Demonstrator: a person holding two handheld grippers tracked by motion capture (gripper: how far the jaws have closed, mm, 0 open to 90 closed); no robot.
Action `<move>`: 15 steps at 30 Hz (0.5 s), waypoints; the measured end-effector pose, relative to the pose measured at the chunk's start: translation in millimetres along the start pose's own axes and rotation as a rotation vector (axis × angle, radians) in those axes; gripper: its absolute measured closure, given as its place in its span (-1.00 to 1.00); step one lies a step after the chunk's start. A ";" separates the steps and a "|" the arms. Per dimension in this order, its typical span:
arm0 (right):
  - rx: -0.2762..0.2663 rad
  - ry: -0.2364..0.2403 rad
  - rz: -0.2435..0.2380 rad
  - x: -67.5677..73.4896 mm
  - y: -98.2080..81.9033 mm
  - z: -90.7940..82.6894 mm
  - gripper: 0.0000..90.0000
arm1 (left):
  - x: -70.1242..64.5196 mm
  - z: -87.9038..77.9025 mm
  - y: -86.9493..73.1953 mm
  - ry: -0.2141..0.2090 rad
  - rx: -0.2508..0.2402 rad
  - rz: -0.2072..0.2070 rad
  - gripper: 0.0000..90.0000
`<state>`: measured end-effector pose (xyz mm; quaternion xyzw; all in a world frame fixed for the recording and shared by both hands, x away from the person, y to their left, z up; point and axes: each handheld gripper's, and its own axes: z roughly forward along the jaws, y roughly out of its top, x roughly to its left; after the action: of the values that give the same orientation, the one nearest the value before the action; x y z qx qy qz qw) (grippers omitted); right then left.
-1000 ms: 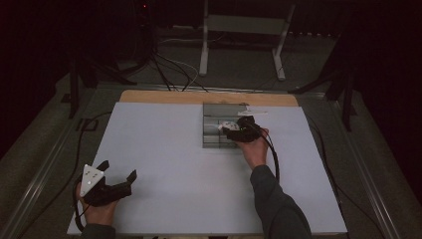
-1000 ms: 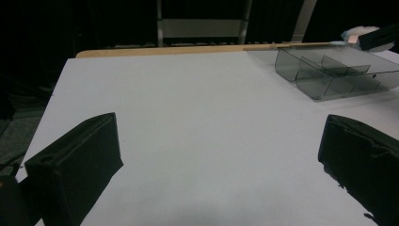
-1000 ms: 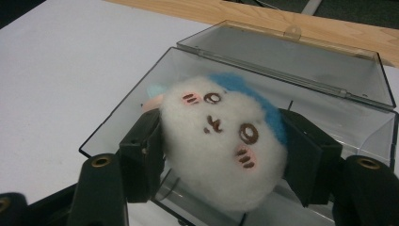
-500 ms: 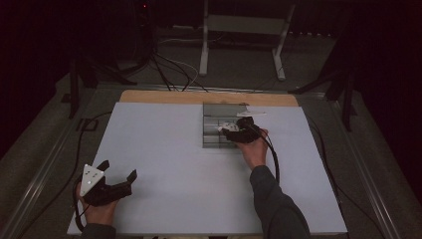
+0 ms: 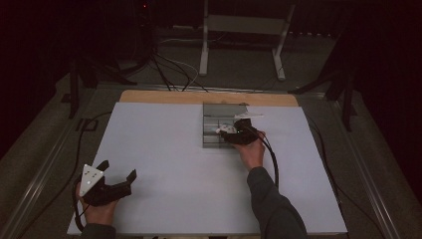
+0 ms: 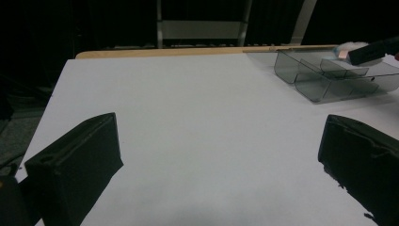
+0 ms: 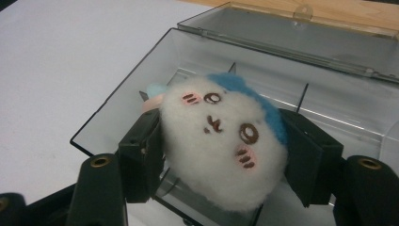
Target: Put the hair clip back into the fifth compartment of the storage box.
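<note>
toy (image 7: 221, 143): fluffy white plush, blue patch, stitched face
box (image 7: 329, 101): clear smoky plastic, glossy, smooth
jaws: matt black plastic, slightly rough
table (image 5: 164, 149): smooth matt white sheet
table edge (image 5: 164, 96): bare light wood

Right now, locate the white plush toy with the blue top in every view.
High view: white plush toy, small, right of centre, over the clear plastic divided box.
Left gripper view: upper right corner, above the box.
Right gripper view: centre, clamped in the right gripper.
Shared landmark: the box.
</note>
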<state>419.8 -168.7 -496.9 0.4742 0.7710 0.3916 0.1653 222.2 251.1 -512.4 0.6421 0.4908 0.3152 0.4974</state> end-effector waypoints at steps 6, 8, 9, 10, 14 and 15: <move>0.012 -0.011 0.008 -1.4 -3.0 3.3 -0.20 | 0.5 -0.3 0.0 0.001 -0.002 -0.002 -0.98; 0.020 -0.012 0.010 -3.0 -5.0 4.6 -0.21 | 0.2 -0.1 0.1 0.000 -0.002 -0.003 -0.98; 0.022 -0.014 0.011 -3.2 -5.4 5.1 -0.21 | 0.3 -0.1 0.1 0.001 -0.002 -0.003 -0.98; 0.023 -0.015 0.013 -3.3 -5.8 5.5 -0.21 | 0.4 -0.2 0.1 0.001 -0.004 -0.005 -0.98; 0.028 -0.019 0.011 -2.6 -6.6 7.1 -0.22 | 0.7 -0.5 0.1 0.000 -0.004 -0.005 -0.98; 0.030 -0.023 0.009 -2.3 -6.9 7.6 -0.22 | 0.8 -0.5 0.1 -0.001 -0.004 -0.004 -0.98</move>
<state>421.6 -169.0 -507.3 0.4847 0.7727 0.3753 0.1649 222.0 252.0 -512.2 0.6401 0.4912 0.3151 0.4996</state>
